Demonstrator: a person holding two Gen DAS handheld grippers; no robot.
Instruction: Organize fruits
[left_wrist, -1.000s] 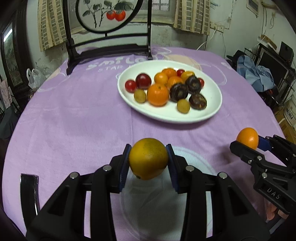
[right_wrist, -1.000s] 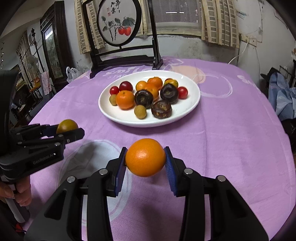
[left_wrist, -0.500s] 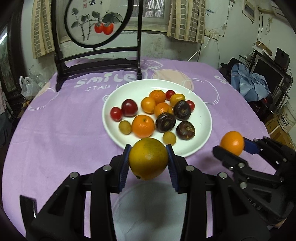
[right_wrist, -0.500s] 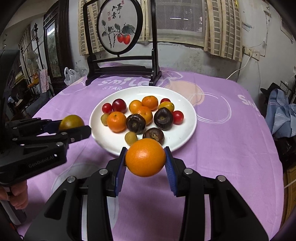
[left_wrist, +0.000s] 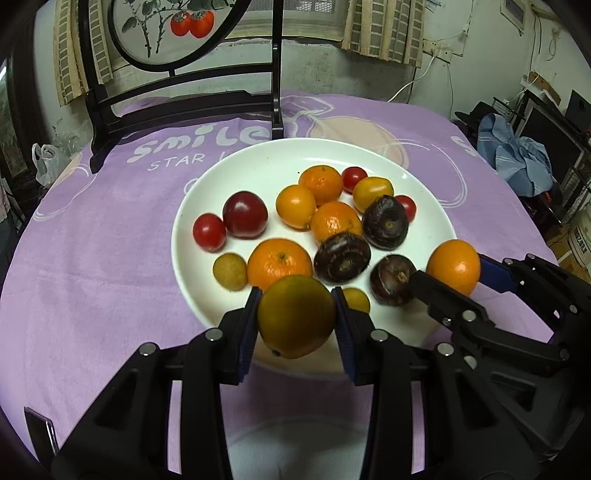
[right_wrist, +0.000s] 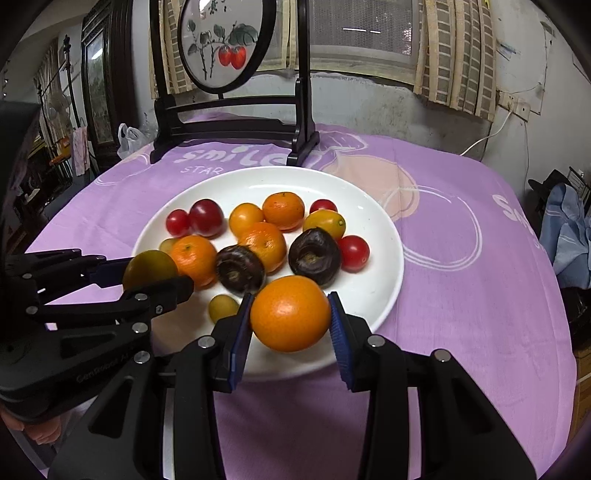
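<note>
A greenish-yellow citrus (left_wrist: 296, 316) is clamped between the blue ribbed pads of the left tongs (left_wrist: 296, 321), held over the near rim of the white plate (left_wrist: 229, 314). A smooth bright orange (right_wrist: 290, 313) is gripped the same way by the right tongs (right_wrist: 291, 325), also above the plate's near edge; the two tools are set side by side, close together.

Most of the glossy, round plate is taken up by the fruit: mandarins, red cherry tomatoes, a dark red plum (left_wrist: 245, 218), small yellow-green fruits and three dark, ridged, flattened fruits (left_wrist: 385, 222). Bare porcelain is left along the far rim and the right side.

The table (left_wrist: 92, 258) is covered with a soft purple cloth on which "smile" and "STAR" are printed in white, and open cloth is seen left and right of the plate. A black wooden stand (right_wrist: 236, 125) with a round painted panel is placed behind the plate. "GenRobot" can be partly read on the left tool's body in the right wrist view.
</note>
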